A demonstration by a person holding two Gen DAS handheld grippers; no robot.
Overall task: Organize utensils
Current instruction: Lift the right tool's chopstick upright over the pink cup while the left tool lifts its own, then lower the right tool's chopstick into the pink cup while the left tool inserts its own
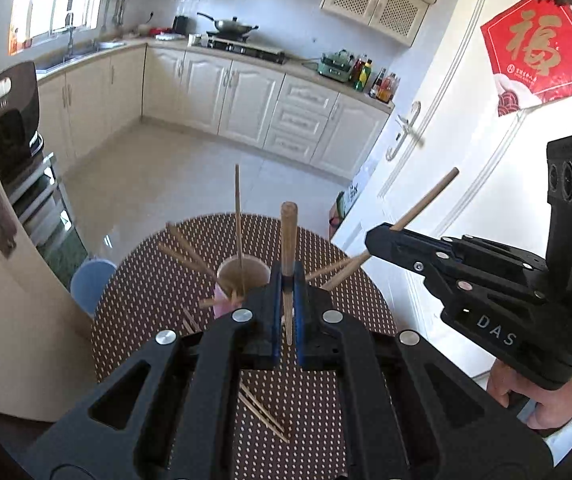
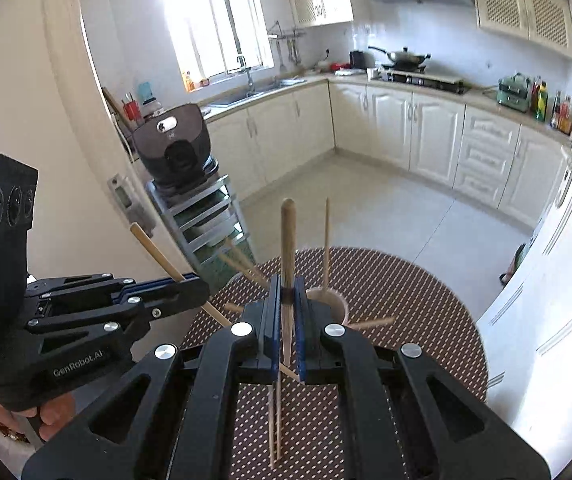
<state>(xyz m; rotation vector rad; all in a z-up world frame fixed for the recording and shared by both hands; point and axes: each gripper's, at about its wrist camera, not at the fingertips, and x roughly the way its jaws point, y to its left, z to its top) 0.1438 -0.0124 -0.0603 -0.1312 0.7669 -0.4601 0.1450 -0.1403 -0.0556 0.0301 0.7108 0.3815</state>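
- left gripper [image 1: 286, 280]: black, blue pads
- right gripper [image 2: 286, 292]: black, blue pads
- chopstick [image 1: 288, 248] held in left gripper: light brown wood
- chopstick [image 2: 287, 256] held in right gripper: same light brown
- table mat [image 1: 350, 304]: dark brown with small pale dots
- cup [image 1: 242, 276]: pink outside, brownish inside
- stool [image 1: 90, 280]: pale blue
- cabinets [image 1: 246, 96]: cream
- floor [image 1: 174, 176]: pale grey tiles
- door poster [image 1: 542, 48]: red with gold character
- wok [image 1: 232, 24]: dark grey
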